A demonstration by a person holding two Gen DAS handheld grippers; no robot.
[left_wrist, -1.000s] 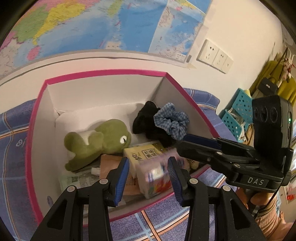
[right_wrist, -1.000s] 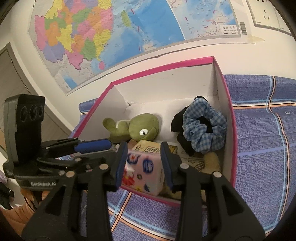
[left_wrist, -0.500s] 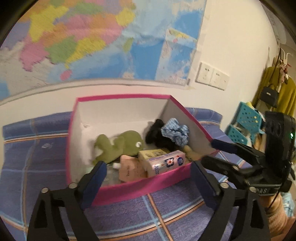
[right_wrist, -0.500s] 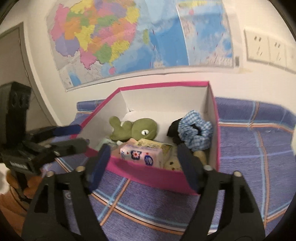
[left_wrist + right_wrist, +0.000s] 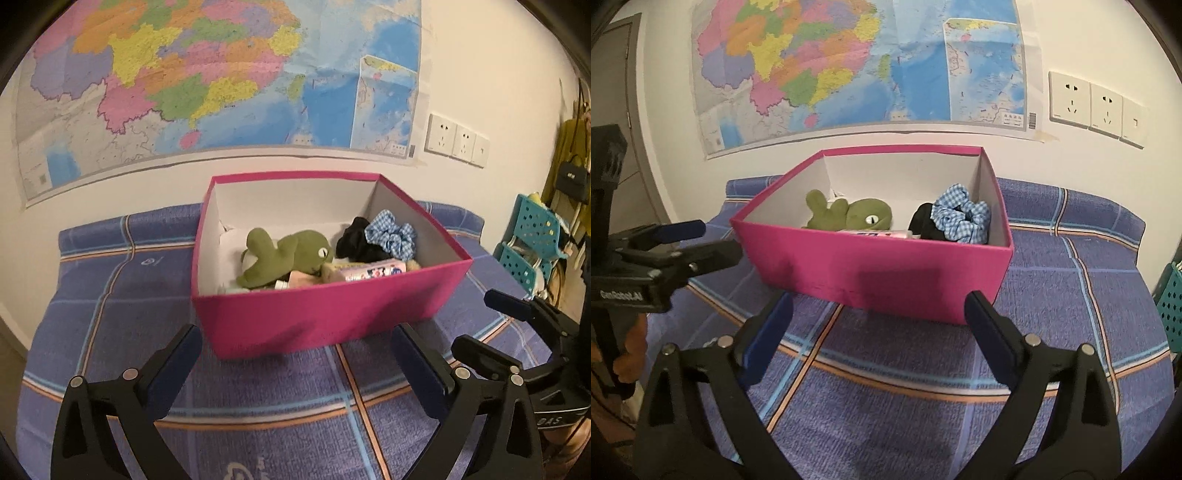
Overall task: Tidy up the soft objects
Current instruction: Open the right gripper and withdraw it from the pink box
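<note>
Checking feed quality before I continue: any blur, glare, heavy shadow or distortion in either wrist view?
Left wrist: strong fisheye bend, dark corners, sharp on the pink box, far right edge smeared. Right wrist: same bend, warm even light, no glare, a soft shadow on the pink box's front wall.

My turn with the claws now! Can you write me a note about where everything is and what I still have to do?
Left claw: opening, nothing between its pads.
Right claw: opening too, nothing between its pads.
Both sit in front of the pink box on the blue blanket.
Inside the box: green plush toy, blue checked scrunchie on a black scrunchie, pink flowery tissue pack near the front wall.
Done: all the soft things I can see are in the box.
Left: I see nothing loose on the blanket; check around for more.
</note>
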